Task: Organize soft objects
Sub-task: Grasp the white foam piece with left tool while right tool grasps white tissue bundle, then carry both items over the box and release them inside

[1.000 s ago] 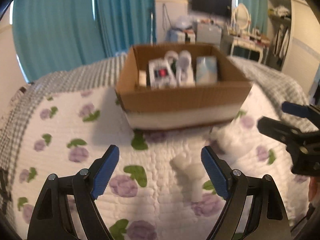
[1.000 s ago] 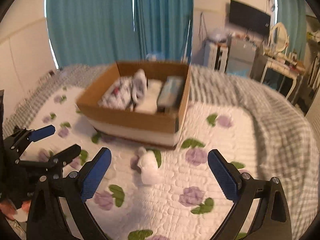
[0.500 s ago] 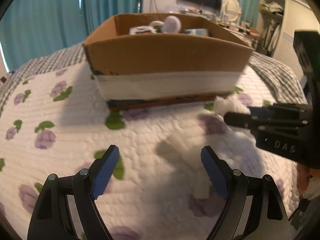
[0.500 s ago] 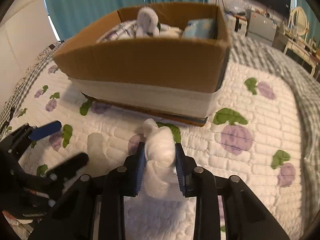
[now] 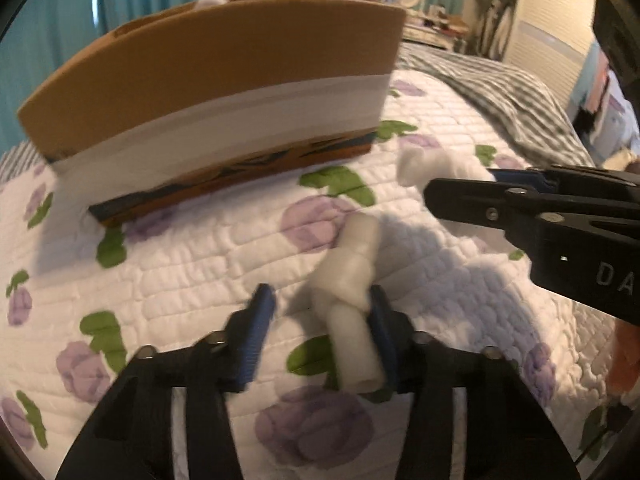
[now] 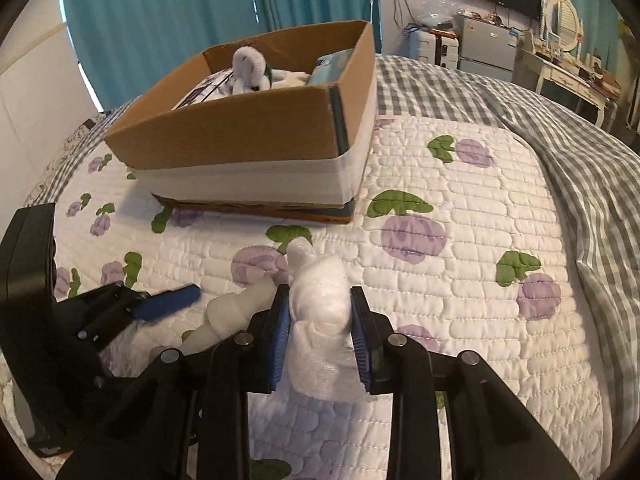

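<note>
A cardboard box (image 6: 248,128) with a white band stands on the bed and holds soft items, among them a white plush (image 6: 248,70); it also shows in the left wrist view (image 5: 224,64). My right gripper (image 6: 320,328) is shut on a white fluffy soft toy (image 6: 320,304), held just above the quilt; that toy shows in the left wrist view (image 5: 436,166). My left gripper (image 5: 320,324) is partly closed around a white foam tube piece (image 5: 352,292) that lies on the quilt; the right pad touches it, the left pad stands apart. The tube also shows in the right wrist view (image 6: 236,312).
A white quilt with purple flowers (image 6: 460,264) covers the bed, with a grey checked blanket (image 6: 580,140) to the right. Teal curtains (image 6: 160,12), a TV, a fridge and a dressing table stand behind. The two grippers are close side by side.
My left gripper has moved down and forward over the foam tube and its jaws have narrowed around it. My right gripper, shut on the fluffy toy, has lifted it slightly.
</note>
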Motion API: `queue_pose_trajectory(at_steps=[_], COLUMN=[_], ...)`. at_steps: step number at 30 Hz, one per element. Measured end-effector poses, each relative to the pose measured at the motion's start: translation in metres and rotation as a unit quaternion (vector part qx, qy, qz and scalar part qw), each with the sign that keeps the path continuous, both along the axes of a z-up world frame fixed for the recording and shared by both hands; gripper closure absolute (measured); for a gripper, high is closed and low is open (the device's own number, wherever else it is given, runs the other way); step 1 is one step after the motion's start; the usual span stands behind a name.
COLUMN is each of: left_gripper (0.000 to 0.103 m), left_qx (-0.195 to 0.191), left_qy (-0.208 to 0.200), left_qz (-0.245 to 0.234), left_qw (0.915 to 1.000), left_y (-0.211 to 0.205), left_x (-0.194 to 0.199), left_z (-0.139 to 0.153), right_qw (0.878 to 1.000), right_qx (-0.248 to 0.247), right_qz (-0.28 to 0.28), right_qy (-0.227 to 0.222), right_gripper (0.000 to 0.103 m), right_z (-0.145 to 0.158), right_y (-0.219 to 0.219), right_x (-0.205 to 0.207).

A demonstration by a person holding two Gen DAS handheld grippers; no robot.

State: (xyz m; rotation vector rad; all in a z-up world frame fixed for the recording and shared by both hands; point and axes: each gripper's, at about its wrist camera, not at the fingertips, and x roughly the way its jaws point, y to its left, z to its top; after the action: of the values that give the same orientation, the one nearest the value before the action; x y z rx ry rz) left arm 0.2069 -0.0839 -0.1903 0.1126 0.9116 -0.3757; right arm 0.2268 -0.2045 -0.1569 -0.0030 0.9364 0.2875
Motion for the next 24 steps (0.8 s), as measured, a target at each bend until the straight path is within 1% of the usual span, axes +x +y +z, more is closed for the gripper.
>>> queue_pose_trajectory(at_steps=[2, 8, 11, 15, 18, 21, 24], left_gripper=[0.076, 0.077, 0.077, 0.077, 0.077, 0.077, 0.077], left_qx=[-0.012, -0.021, -0.013, -0.010, -0.011, -0.008, -0.017], left_qy=[0.005, 0.008, -0.002, -0.037, -0.079, -0.117, -0.135], left_qz=[-0.009, -0.006, 0.001, 0.009, 0.007, 0.017, 0.030], left_qw=[0.9999, 0.9997, 0.9999, 0.9992, 0.9968, 0.9930, 0.9903], left_y=[0.000, 0.004, 0.010, 0.023, 0.030, 0.040, 0.048], left_x=[0.001, -0.003, -0.009, -0.018, -0.020, -0.013, 0.003], left_z=[0.001, 0.010, 0.023, 0.061, 0.097, 0.134, 0.160], right_qw=[1.000, 1.000, 1.000, 0.999, 0.998, 0.996, 0.993], right_qx=[0.003, 0.005, 0.011, 0.011, 0.008, 0.004, 0.013], right_qz=[-0.005, -0.014, -0.019, -0.016, -0.001, 0.014, 0.025], right_qy=[-0.002, -0.010, -0.018, -0.043, -0.065, -0.093, -0.119], right_gripper=[0.075, 0.075, 0.075, 0.075, 0.075, 0.075, 0.075], right_z=[0.001, 0.004, 0.014, 0.043, 0.073, 0.108, 0.141], right_y=[-0.003, -0.009, -0.014, -0.016, -0.010, 0.001, 0.011], right_x=[0.000, -0.006, -0.014, -0.024, -0.027, -0.022, -0.008])
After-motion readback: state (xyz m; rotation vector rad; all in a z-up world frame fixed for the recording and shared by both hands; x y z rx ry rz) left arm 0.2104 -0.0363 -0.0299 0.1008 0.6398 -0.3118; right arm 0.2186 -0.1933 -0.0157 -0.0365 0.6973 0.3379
